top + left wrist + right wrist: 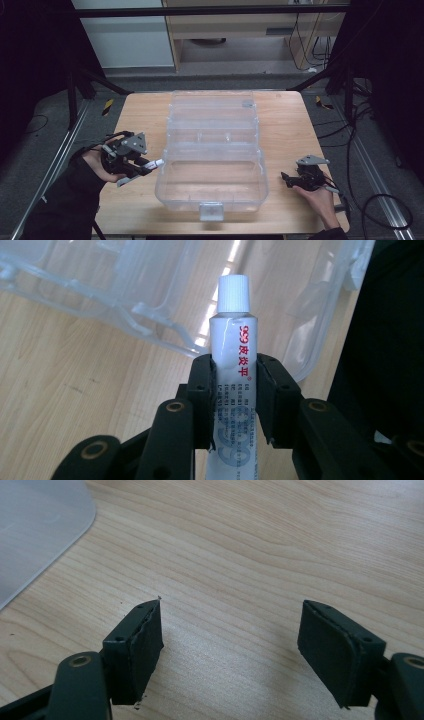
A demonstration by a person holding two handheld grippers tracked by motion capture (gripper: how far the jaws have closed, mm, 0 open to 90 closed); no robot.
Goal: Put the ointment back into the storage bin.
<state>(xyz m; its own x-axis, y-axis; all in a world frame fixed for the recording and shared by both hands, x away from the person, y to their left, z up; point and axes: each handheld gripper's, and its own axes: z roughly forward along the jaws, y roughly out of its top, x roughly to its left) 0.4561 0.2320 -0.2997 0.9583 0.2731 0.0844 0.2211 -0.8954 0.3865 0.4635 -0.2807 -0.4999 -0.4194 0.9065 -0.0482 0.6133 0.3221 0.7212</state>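
Observation:
A white ointment tube with a ribbed white cap and red print is clamped between the jaws of my left gripper. In the high view that gripper hovers at the left edge of the clear plastic box, with the tube pointing toward the box wall. The box stands open, its lid tilted back. My right gripper rests low on the table to the right of the box. Its jaws stand wide apart over bare wood with nothing between them.
The wooden table carries the open box in its middle, with a grey latch at the front wall. A corner of the box lies to the upper left in the right gripper view. Black frame rails and cables surround the table.

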